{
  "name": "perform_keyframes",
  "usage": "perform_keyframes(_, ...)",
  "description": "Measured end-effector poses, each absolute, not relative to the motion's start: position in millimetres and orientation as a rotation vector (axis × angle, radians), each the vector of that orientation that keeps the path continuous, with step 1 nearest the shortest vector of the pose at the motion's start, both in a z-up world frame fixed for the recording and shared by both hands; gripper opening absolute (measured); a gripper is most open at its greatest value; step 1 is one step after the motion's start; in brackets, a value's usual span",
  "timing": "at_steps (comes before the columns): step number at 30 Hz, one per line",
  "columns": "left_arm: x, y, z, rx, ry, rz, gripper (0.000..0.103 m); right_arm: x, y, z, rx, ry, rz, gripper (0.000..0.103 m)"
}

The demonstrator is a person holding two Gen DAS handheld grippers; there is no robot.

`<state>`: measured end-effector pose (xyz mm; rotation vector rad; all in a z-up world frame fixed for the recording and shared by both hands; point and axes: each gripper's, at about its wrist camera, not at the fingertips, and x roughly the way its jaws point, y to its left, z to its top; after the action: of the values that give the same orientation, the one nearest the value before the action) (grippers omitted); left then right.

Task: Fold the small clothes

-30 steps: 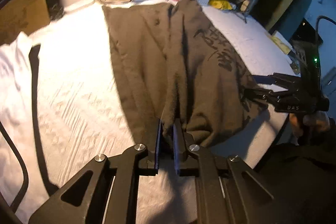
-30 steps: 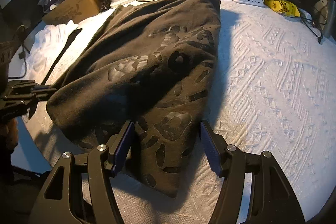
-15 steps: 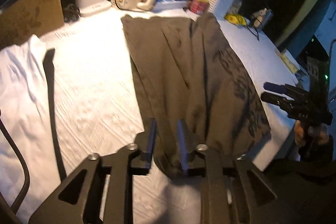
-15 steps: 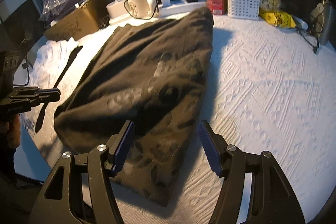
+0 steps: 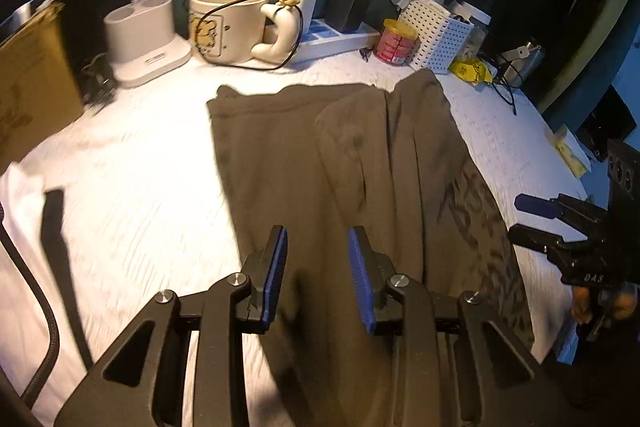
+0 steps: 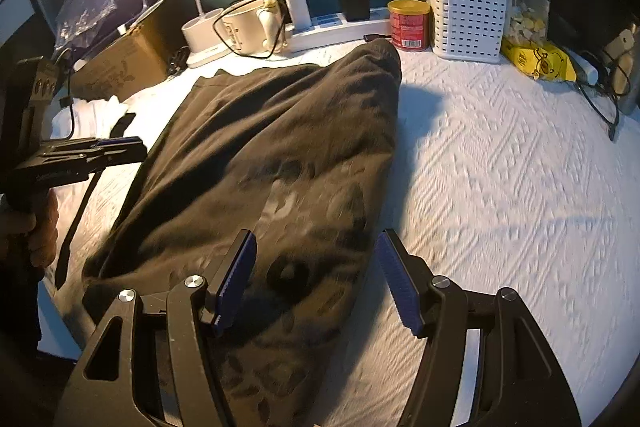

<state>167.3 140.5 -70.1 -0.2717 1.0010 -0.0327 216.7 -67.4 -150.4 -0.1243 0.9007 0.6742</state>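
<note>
Across the white quilt (image 6: 500, 167) lies the shirt (image 6: 256, 155), a dark olive garment with a black print, its far end reaching almost to the red tin (image 6: 409, 23) and its near end hanging at the quilt's front edge. It looks already doubled lengthwise, with one long ridge of cloth running down its middle toward the tin.

Both grippers hover over the near end and hold nothing. The left gripper (image 5: 318, 251) has its fingers parted to a middling gap above the plain side of the shirt; the right gripper (image 6: 316, 255) is spread wide over the printed side.

By my judgement the shirt is light, limp knit cloth: it will sag from any single pinch, drag on the textured quilt instead of sliding, and carry its wrinkles along. Nothing fragile about it, but the layers may shear apart if only the top one is caught. The printed patches probably feel a little stiffer and tackier than the bare fabric.

The sensible hold is at the two near corners, one per gripper, biting through all layers at the hem, then carrying that edge toward the tin so the fold lands square.
</note>
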Motion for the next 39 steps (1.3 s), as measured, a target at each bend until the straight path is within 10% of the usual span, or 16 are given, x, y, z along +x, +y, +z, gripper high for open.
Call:
perform_keyframes(18, 257.8, 143.9, -102.6, -0.28, 0.994, -0.135, 0.031, 287.6, -69.6, -146.3, -0.137, 0.896, 0.565, 0.067)
perform_keyframes(21, 256.9, 142.3, -102.6, -0.276, 0.983, -0.188, 0.004, 299.1, -67.5, -144.5, -0.141, 0.896, 0.556, 0.067)
perform_keyframes(39, 243.2, 198.1, -90.1, -0.301, 0.912, -0.039, 0.004, 377.7, -50.1, -143.8, 0.04, 0.903, 0.601, 0.066)
